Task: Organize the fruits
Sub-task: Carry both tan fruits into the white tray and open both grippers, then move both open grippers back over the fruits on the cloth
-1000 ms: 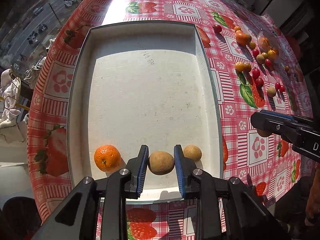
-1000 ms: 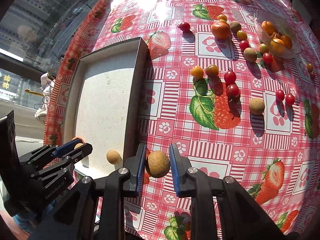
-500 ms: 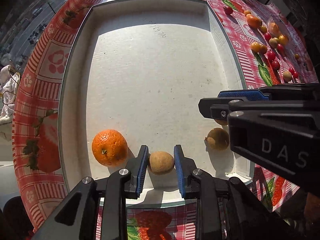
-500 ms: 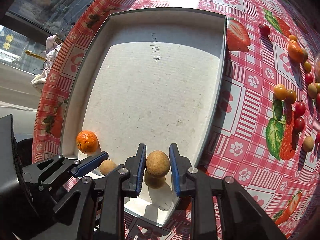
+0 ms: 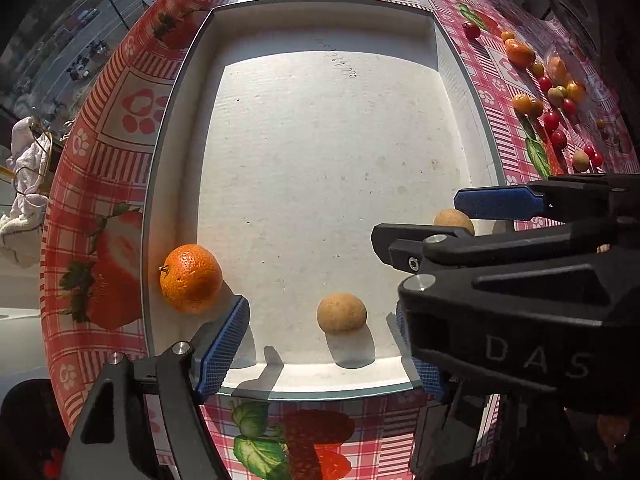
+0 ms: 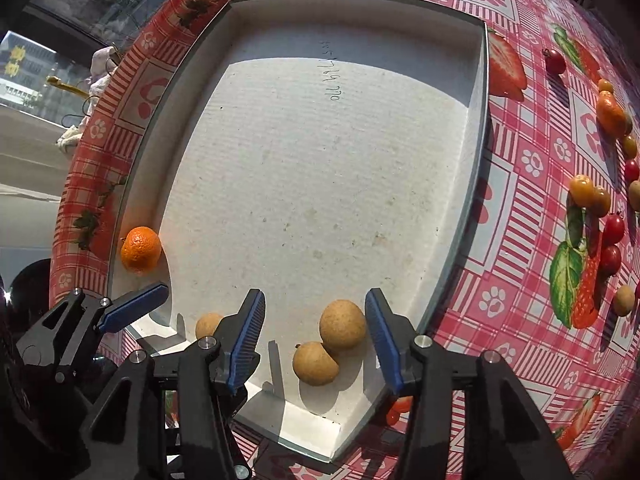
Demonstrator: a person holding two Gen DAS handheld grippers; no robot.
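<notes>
Blue-padded fingers of the left gripper (image 5: 320, 344) are opening wide over the tray's (image 5: 172, 128) near wall, pads clear of the brown fruit (image 5: 341, 313) that sits on the tray floor between them, toward the right pad. At ten o'clock from that fruit an orange (image 5: 191, 279) rests against the tray's left wall.

In the right wrist view the right gripper (image 6: 316, 332) is also opening, its fingers spread, and two brown fruits sit between them in the tray's near right corner: the upper fruit (image 6: 342, 324) lies just off the right pad, and the lower fruit (image 6: 315, 363) touches it at seven o'clock. I cannot tell if the upper one rests on the floor.

Beyond, the white tray floor is bare but for handwriting (image 6: 330, 72) near the far wall. On the red checked counter (image 6: 520, 184), at two o'clock, loose fruits (image 6: 612, 220) lie scattered, well apart from the tray.
</notes>
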